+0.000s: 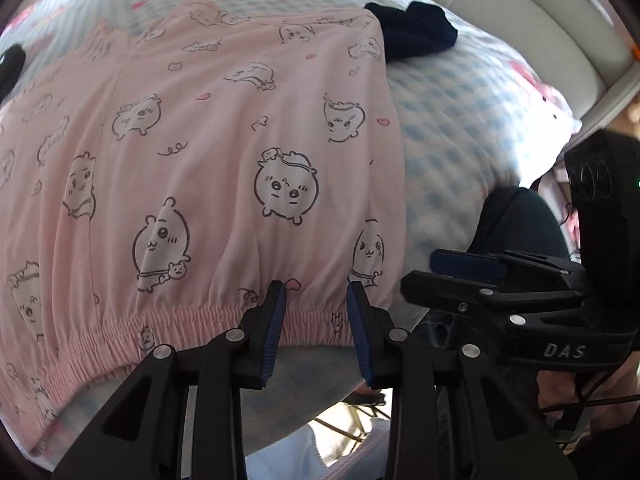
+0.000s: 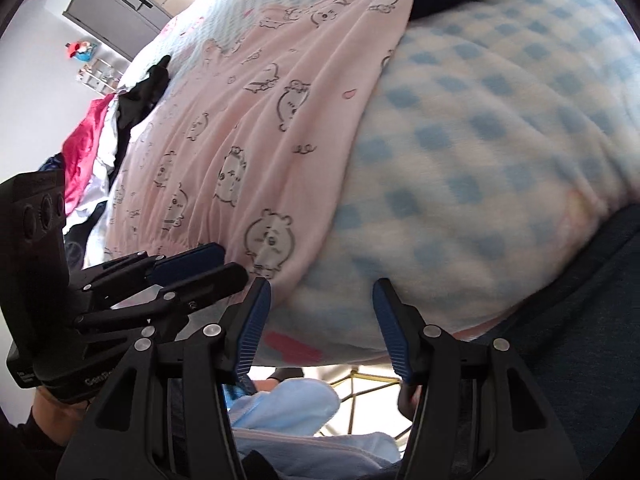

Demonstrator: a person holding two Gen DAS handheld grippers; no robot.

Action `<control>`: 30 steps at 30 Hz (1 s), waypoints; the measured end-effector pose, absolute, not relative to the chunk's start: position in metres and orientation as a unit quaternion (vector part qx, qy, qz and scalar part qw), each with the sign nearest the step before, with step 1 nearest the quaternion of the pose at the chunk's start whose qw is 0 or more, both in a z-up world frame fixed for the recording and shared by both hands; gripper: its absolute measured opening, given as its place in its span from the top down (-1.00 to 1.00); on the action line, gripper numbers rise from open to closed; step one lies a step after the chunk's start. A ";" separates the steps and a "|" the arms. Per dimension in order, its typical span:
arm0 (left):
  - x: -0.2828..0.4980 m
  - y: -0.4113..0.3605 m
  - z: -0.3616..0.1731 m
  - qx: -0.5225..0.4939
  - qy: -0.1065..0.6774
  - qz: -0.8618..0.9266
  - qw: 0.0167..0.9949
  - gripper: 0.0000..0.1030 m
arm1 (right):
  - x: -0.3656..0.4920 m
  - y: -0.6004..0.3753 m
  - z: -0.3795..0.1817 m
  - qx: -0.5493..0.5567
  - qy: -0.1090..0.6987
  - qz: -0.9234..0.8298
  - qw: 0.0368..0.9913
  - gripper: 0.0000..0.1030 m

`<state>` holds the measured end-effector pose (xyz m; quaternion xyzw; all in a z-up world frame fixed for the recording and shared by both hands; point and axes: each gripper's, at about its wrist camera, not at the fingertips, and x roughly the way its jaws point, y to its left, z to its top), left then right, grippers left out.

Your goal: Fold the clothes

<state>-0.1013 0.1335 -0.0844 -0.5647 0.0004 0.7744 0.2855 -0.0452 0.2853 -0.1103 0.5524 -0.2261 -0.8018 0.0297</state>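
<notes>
Left wrist view: one pink garment [image 1: 224,168] printed with cartoon animals lies spread over the bed [image 1: 460,120], filling the left and centre of the frame. Its gathered elastic hem runs along the lower edge, just above the near edge of the bed. The left hand-held gripper [image 1: 316,332] sits at bottom centre with its two blue-padded fingers apart, their tips over that hem; the jaws are open and nothing is pinched between them. One dark navy garment [image 1: 412,32] lies at upper centre, touching the pink garment's far right corner. To the right of the pink garment's straight side edge is a wide stretch of bare blue-checked blanket. The right hand-held gripper [image 1: 440,276] comes in from the lower right, beside the pink garment's near corner.

Right wrist view: the right hand-held gripper [image 2: 320,324] is at bottom centre, its two fingers wide apart and empty over the rounded near edge of the bed [image 2: 500,140]. The pink garment [image 2: 260,120] runs diagonally from upper centre to lower left, its corner just above the left finger. The left hand-held gripper [image 2: 208,266] reaches in at lower left, at the hem. A heap of clothes [image 2: 104,132], red, white and black, lies at the far left. The whole right half of the frame is open checked blanket.
</notes>
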 end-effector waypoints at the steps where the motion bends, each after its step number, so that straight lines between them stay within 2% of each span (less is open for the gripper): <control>1: -0.102 0.133 -0.083 -0.565 -0.003 0.774 0.286 0.35 | -0.043 0.286 -0.108 0.552 -0.221 -0.804 0.020 -0.06; 6: -0.101 0.129 -0.076 -0.556 -0.029 0.774 0.301 0.35 | -0.041 0.293 -0.105 0.551 -0.181 -0.813 -0.046 -0.07; 11: -0.103 0.129 -0.067 -0.545 -0.052 0.774 0.318 0.35 | -0.044 0.285 -0.114 0.569 -0.178 -0.803 -0.005 -0.11; 17: -0.106 0.143 -0.071 -0.554 -0.031 0.770 0.317 0.34 | -0.042 0.283 -0.110 0.551 -0.220 -0.804 0.039 -0.12; 26: -0.104 0.124 -0.083 -0.568 -0.046 0.768 0.293 0.34 | -0.034 0.301 -0.108 0.554 -0.187 -0.810 -0.050 -0.11; 30: -0.102 0.119 -0.080 -0.562 -0.049 0.775 0.285 0.34 | -0.040 0.292 -0.112 0.555 -0.183 -0.811 -0.019 -0.15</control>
